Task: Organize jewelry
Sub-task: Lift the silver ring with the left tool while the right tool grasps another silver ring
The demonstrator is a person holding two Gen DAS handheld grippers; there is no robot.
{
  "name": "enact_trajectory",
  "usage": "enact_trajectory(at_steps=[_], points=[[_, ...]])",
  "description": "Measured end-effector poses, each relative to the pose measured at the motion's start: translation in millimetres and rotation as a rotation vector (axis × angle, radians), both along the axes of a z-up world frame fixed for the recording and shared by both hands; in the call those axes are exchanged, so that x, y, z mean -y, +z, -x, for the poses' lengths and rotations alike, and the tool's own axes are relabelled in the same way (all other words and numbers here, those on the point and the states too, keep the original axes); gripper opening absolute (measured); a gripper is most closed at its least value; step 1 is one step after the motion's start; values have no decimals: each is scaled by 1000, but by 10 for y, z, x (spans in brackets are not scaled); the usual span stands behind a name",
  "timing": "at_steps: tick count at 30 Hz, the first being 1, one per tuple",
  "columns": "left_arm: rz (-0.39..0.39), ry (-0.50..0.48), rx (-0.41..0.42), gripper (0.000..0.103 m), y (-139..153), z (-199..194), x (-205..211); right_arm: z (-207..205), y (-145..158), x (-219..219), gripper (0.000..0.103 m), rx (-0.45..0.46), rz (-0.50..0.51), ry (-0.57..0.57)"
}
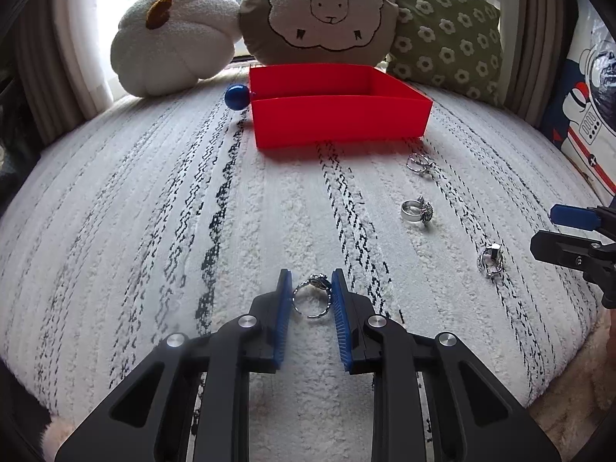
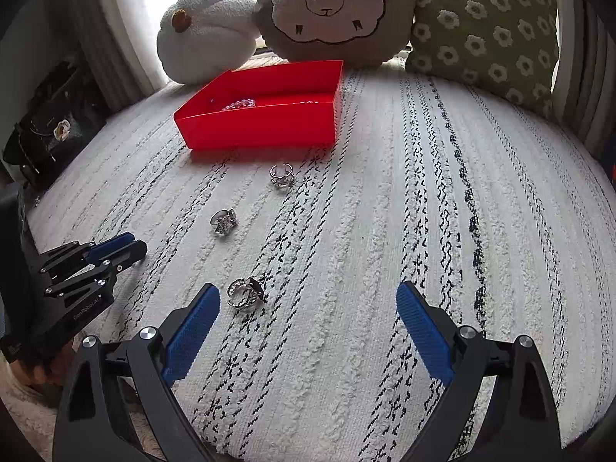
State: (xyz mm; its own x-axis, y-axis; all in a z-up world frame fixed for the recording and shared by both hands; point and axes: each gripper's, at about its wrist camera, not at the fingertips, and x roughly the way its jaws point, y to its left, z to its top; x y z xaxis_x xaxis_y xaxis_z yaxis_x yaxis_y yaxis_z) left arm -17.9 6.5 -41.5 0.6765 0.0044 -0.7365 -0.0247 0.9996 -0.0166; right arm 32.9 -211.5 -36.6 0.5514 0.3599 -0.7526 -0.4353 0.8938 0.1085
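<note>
Silver ring (image 1: 312,295) sits clenched between the blue pads of the left claw (image 1: 311,288), resting on the striped rug (image 1: 154,231). Right claw (image 2: 308,308) gapes wide, grasping nothing; another ring (image 2: 245,293) lies just beside its left pad. Red tray (image 1: 338,115) stands well ahead of both.

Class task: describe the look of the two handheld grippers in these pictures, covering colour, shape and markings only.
Both the left gripper and right gripper are matte black angular linkages with silver round pivot bolts and blue ribbed finger pads. Pale lettering, not clearly legible, marks the left one's side. No cables or sleeves show.
</note>
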Motion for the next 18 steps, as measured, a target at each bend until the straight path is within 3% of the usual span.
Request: enact_trajectory(at_steps=[18], points=[[-18, 34, 3, 20, 280, 34, -268, 87, -25, -196, 91, 40, 50, 47]])
